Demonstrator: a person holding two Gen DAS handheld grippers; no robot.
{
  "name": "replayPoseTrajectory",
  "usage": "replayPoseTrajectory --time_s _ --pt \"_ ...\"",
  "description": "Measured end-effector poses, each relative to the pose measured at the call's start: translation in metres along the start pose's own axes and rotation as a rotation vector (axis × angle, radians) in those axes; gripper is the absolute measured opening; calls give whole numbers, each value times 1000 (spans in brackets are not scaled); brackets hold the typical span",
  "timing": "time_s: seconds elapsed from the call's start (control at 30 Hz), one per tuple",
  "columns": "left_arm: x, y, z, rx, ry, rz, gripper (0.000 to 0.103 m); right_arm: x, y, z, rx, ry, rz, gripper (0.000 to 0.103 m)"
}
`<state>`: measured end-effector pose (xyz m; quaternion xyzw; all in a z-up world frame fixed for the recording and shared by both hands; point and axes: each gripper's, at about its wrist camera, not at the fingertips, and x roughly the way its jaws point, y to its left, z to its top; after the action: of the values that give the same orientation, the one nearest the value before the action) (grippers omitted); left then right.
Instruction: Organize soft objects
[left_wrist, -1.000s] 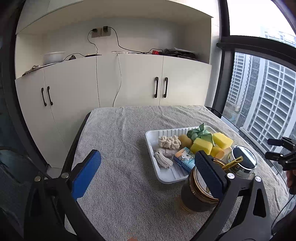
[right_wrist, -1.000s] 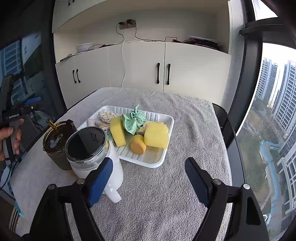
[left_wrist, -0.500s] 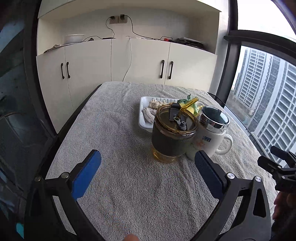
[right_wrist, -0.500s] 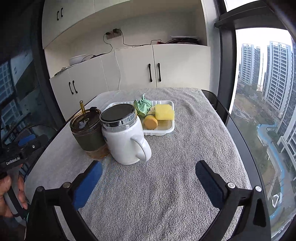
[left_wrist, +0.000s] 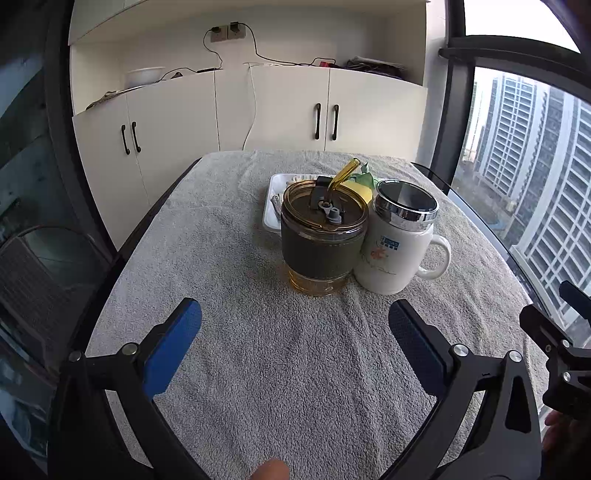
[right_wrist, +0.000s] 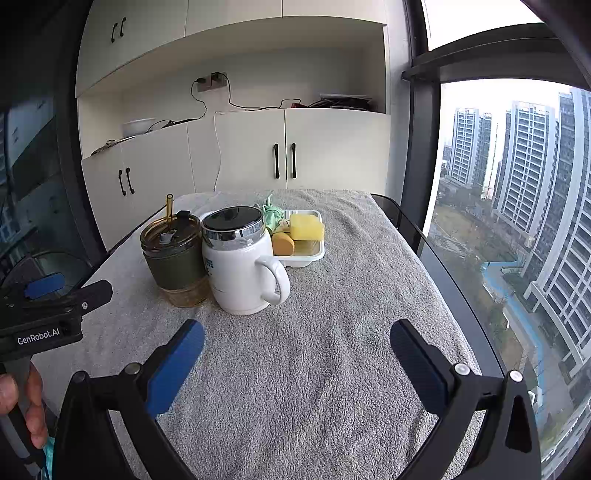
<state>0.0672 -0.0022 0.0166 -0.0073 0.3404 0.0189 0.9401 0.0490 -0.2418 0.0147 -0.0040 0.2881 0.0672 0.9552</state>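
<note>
A white tray (right_wrist: 317, 251) (left_wrist: 269, 206) sits mid-table behind two cups. It holds a yellow sponge (right_wrist: 306, 227), an orange round sponge (right_wrist: 283, 243) and a green cloth (right_wrist: 272, 216). In the left wrist view the cups hide most of the tray. My left gripper (left_wrist: 295, 328) is open over bare towel in front of the amber tumbler (left_wrist: 324, 236), with nothing between its blue pads. My right gripper (right_wrist: 297, 345) is open too, wide, over the towel in front of the white mug (right_wrist: 240, 266). Both stand well short of the tray.
The tumbler (right_wrist: 173, 254) with a straw and the lidded mug (left_wrist: 399, 243) stand side by side between the grippers and the tray. A grey towel (left_wrist: 295, 369) covers the table. White cabinets (right_wrist: 288, 162) lie beyond; a window runs along the right.
Both grippers have drawn back toward the near end of the table. The cups, once close under the fingers, now stand farther off. The right jaws have widened.
</note>
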Motion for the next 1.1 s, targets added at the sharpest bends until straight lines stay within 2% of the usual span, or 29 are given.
replayPoseTrajectory --time_s 0.3,0.47,0.57,1.1 --pt "7 -7 -2 4 9 -20 103 0 16 -2 -34 1 -2 103" --pt "15 -13 -5 38 40 52 103 2 18 -3 -35 5 -11 103" --pt "15 -13 -6 28 37 20 103 3 19 -3 -36 7 -17 103" --pt "14 -16 -2 6 25 -10 103 8 23 -4 -45 27 -20 103"
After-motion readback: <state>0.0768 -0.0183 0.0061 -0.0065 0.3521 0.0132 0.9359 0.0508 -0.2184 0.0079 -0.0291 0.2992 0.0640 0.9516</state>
